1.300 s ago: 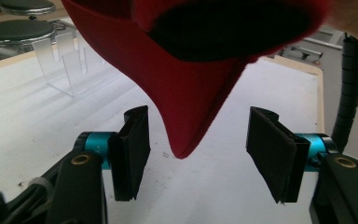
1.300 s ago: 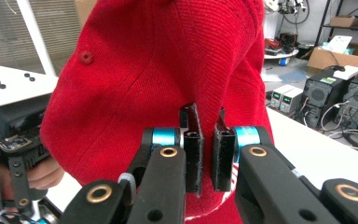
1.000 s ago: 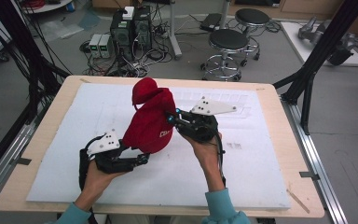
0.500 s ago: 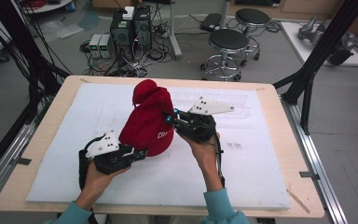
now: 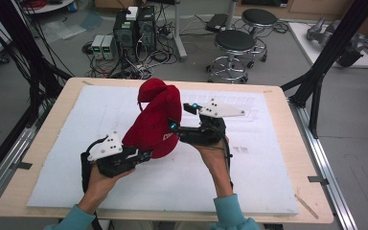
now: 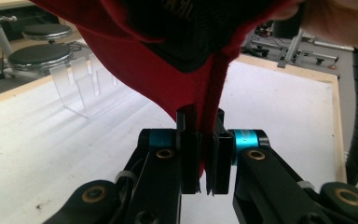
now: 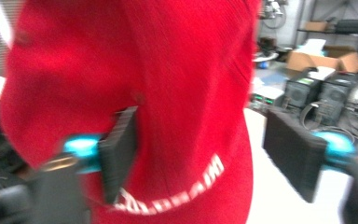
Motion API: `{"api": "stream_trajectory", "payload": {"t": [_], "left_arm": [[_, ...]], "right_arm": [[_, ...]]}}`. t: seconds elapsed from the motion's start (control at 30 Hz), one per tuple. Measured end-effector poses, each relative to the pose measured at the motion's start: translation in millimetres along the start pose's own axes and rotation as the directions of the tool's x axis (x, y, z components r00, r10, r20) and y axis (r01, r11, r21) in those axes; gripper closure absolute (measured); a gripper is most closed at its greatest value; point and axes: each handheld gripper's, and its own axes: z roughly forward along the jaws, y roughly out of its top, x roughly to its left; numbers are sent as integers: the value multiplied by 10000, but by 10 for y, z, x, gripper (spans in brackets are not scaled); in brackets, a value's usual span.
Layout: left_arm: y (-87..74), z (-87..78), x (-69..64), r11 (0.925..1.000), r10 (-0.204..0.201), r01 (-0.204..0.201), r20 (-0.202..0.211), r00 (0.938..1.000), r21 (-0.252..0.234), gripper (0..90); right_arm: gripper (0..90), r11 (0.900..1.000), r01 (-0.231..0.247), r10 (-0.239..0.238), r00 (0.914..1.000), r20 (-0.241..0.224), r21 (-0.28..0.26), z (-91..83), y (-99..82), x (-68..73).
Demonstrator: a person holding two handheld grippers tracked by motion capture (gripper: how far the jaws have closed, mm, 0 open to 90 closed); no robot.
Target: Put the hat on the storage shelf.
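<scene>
Even, bright overhead light; the white foam-covered wooden table (image 5: 249,191) shows only soft shadows. The right gripper view is motion-blurred, smearing the red knitted fabric hat (image 7: 168,93).

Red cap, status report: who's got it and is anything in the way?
Left gripper shut on red cap edge. Right gripper open, jaws either side of the cloth. Cap held up off the white mat. Clear plastic stand beyond, apart.

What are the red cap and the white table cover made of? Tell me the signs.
Red cap: it looks like soft woven or knitted fabric with a matte finish. It folds and droops where the left gripper pinches its edge, and it bears white lettering. White table cover: probably foam or padded sheet, matte, with faint pressed marks; the exact material is unclear.
</scene>
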Motion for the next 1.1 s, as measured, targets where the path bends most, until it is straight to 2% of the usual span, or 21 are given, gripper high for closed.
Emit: {"api": "stream_trajectory", "payload": {"t": [0.03,0.13,0.17,0.2,0.3,0.37,0.43,0.6,0.67,0.77,0.9,0.97,1.0,1.1], "left_arm": [[22,4,7,10000,21,-21,-58,10000,-2,856],[100,20,26,9999,141,-140,-303,9994,15,855],[126,27,35,9998,185,-186,-421,9989,-29,855],[152,35,51,9998,192,-196,-447,9988,-66,855],[230,68,82,9997,240,-242,-572,9981,-27,855],[273,101,106,9993,364,-360,-682,9970,60,855],[317,139,134,9986,511,-497,-843,9951,183,855],[431,271,239,9981,596,-570,-1250,9904,243,855],[485,344,293,9972,691,-643,-1495,9863,370,855],[533,434,364,9974,656,-595,-1723,9828,406,855],[594,570,462,9960,695,-570,-1966,9780,684,855],[625,629,506,9956,706,-567,-2019,9769,740,855],[640,664,520,9967,581,-451,-2052,9770,677,855],[699,775,568,9947,686,-507,-2110,9751,889,855]], "right_arm": [[109,9999,100,-101,9997,222,32,-14,-13,-2],[78,9996,266,-267,9990,346,56,-91,-65,-35],[15,9994,328,-334,9982,490,137,-121,-85,-41],[4,9990,365,-382,9969,686,267,-143,-105,-50],[4,9973,569,-603,9953,764,453,-259,-188,-82],[4,9962,640,-696,9927,986,586,-351,-250,-106],[4,9963,518,-595,9916,1152,689,-451,-314,-140],[4,9977,271,-365,9872,1554,618,-731,-530,-244],[4,9979,129,-240,9841,1758,640,-821,-614,-278],[4,9980,-128,-5,9781,2080,625,-971,-768,-339],[4,9982,-451,343,9685,2467,385,-1141,-978,-413],[4,9973,-646,535,9646,2581,346,-1202,-1073,-451],[4,9971,-692,583,9623,2657,319,-1226,-1118,-468],[4,9958,-861,740,9569,2810,307,-1280,-1233,-511]]}}
